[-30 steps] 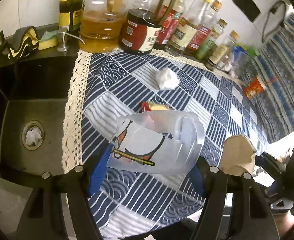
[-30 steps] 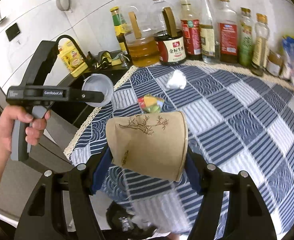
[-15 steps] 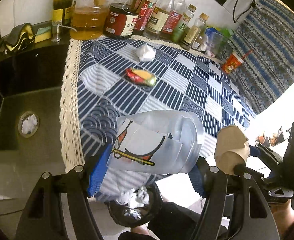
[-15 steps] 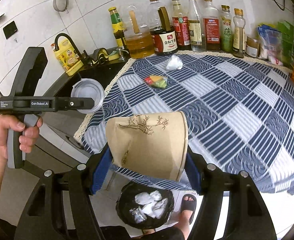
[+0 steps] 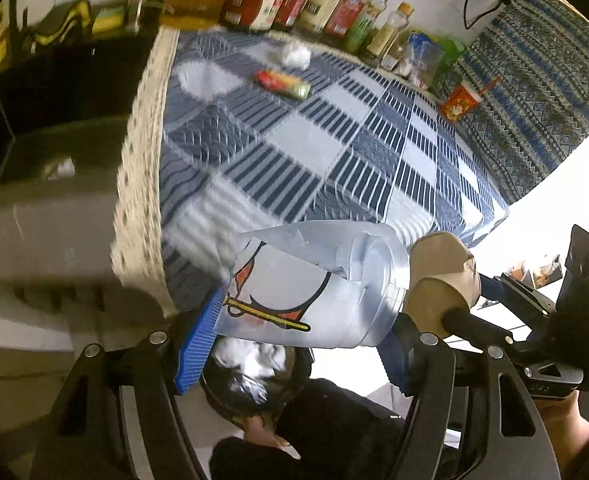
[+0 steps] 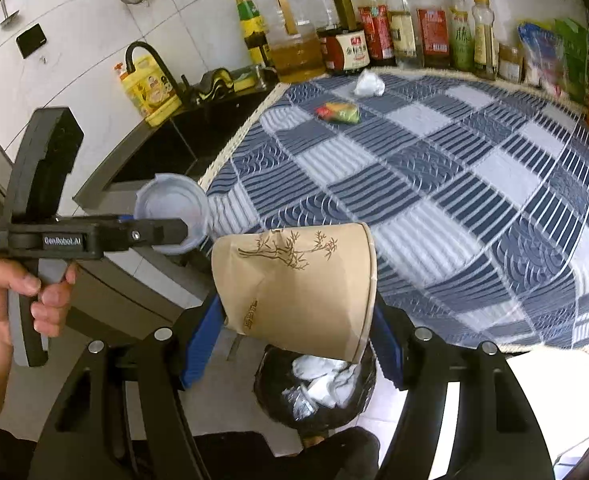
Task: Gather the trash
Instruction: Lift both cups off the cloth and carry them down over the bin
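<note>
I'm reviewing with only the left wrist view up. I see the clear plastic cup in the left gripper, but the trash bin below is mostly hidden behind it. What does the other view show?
Observer: In the right wrist view the black-lined trash bin sits on the floor by the table's edge, with white crumpled waste inside.
Operator: And the brown paper cup, is it really gripped?
Observer: Yes, the right gripper is shut on the brown paper cup, above the bin.
Operator: Anything near the sink I can't make out?
Observer: A yellow dish soap bottle stands beside the black faucet.
</note>
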{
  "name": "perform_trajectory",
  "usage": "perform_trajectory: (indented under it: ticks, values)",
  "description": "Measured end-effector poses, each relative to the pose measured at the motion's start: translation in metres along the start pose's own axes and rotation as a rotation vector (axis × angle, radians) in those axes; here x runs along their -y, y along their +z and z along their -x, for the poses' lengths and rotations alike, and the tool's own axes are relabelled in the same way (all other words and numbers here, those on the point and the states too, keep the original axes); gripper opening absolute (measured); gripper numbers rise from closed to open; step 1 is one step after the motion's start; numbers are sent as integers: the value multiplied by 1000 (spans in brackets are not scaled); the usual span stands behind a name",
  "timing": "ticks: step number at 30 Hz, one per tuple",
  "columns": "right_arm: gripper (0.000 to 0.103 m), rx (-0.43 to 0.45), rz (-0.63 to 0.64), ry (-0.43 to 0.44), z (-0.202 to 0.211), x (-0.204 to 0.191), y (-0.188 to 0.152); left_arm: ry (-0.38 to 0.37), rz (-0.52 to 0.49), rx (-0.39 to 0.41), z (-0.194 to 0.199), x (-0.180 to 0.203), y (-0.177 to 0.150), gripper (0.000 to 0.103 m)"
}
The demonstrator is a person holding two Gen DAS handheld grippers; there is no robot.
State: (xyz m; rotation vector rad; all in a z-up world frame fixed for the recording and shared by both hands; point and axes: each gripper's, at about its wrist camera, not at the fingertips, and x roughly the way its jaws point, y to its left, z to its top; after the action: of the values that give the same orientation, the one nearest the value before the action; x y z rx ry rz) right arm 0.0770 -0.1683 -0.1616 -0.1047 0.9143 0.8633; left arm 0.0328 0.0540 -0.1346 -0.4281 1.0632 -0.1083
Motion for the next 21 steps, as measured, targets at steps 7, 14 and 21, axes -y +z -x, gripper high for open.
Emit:
perform_trajectory:
  ticks: [7, 14, 21]
  values:
    - [67, -64, -20, 21, -14, 8, -27, 11, 46, -59, -24, -4, -32, 68]
    - [67, -136, -41, 36, -31, 16, -50, 21, 100, -122, -45, -11, -56, 68]
    - [67, -202, -68, 50, -50, 26, -67, 30, 143, -192, -68, -20, -78, 68]
